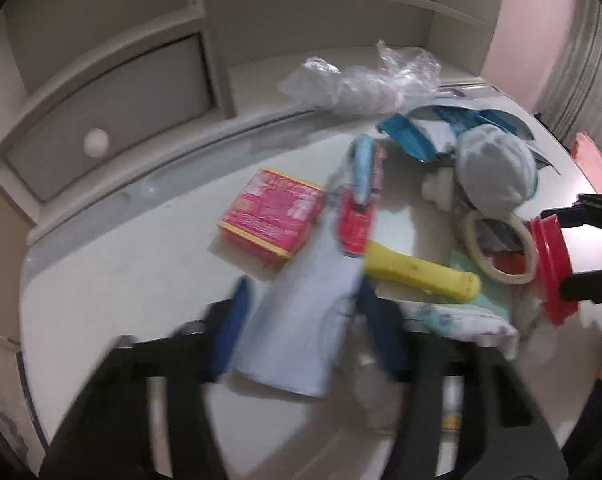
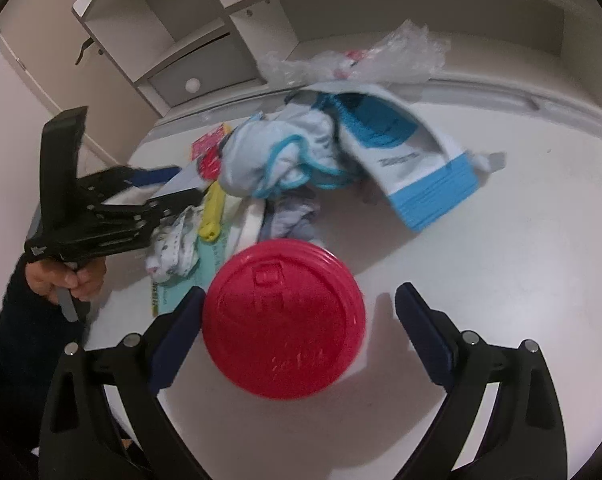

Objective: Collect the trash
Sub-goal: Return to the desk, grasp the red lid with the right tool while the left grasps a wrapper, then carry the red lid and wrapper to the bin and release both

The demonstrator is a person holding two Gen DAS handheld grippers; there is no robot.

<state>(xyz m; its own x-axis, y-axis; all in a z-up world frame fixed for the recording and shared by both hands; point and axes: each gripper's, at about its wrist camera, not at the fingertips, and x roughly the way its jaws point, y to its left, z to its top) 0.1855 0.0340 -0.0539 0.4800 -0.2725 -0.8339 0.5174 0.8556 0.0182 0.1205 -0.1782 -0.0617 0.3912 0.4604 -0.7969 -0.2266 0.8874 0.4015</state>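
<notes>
A pile of trash lies on a white desk [image 2: 501, 280]. My left gripper [image 1: 301, 312] is open, its blue-padded fingers on either side of a pale blue-white wrapper [image 1: 301, 320]; it also shows in the right wrist view [image 2: 157, 184]. My right gripper [image 2: 299, 312] is open around a cup with a red lid [image 2: 283, 324]; the left pad is close to the lid, the right pad stands apart. The red lid also shows in the left wrist view [image 1: 551, 268]. Whether either gripper touches its object is unclear.
The pile holds a pink box [image 1: 271, 214], a yellow handle [image 1: 421, 274], a tape ring [image 1: 501, 250], a red-blue packet [image 1: 361, 196], a blue-white bag [image 2: 413, 160], a crumpled cloth [image 2: 277, 156] and clear plastic [image 1: 365, 80]. A shelf unit with a drawer [image 1: 109, 120] stands behind.
</notes>
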